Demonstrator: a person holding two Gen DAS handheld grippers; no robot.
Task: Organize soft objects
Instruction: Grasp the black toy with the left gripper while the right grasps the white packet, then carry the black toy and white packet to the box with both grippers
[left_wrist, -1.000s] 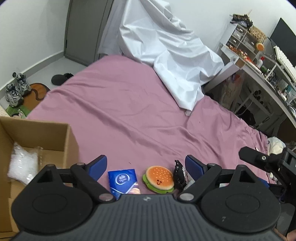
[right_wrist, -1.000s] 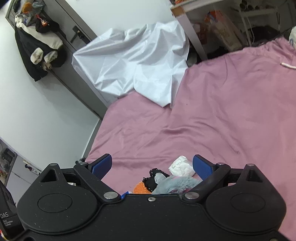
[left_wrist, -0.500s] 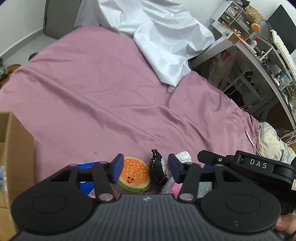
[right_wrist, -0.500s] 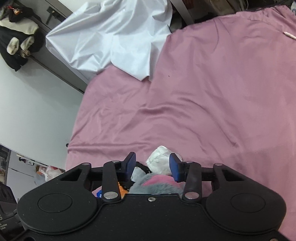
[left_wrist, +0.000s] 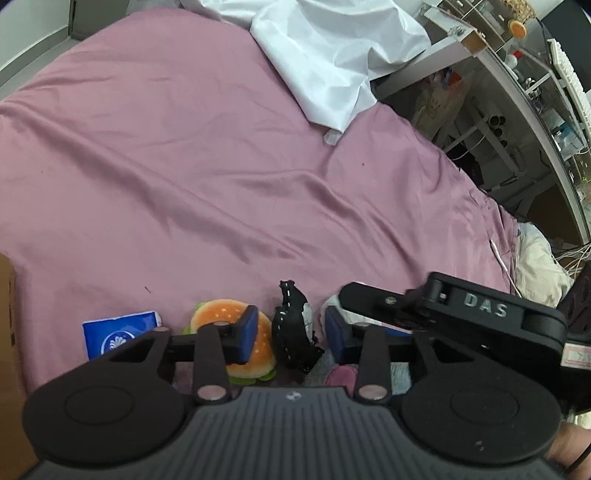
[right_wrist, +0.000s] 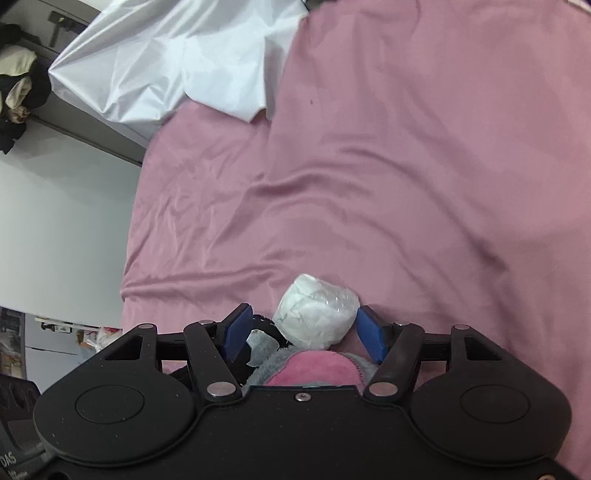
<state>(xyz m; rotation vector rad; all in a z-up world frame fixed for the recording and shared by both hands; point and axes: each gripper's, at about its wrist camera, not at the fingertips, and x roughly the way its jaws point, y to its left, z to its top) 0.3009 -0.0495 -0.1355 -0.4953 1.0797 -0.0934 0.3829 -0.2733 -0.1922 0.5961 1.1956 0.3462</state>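
Observation:
On the pink bedsheet (left_wrist: 221, 166) lies a small pile: a blue tissue packet (left_wrist: 118, 332), a burger plush (left_wrist: 221, 314), a black stitched soft item (left_wrist: 295, 354) and a grey-pink plush (right_wrist: 310, 369). My left gripper (left_wrist: 291, 332) points down over the black item, which sits between its blue pads (left_wrist: 247, 332); the jaws are closing and a gap still shows on the left side. My right gripper (right_wrist: 303, 334) hangs over a white wrapped bundle (right_wrist: 317, 317) that lies between its fingertips; its jaws are opening. The right gripper's body (left_wrist: 461, 314) crosses the left wrist view.
A white sheet (left_wrist: 332, 55) is heaped at the bed's far end. A cluttered desk with shelves (left_wrist: 517, 92) runs along the right. A cardboard box edge (left_wrist: 5, 314) shows at the far left. Dark clothes (right_wrist: 18, 92) hang by a grey cabinet.
Both grippers have sunk toward the pile and tilted further down. The left jaws narrowed around the black item. The right jaws narrowed, then widened again. The cardboard box slid almost out of view.

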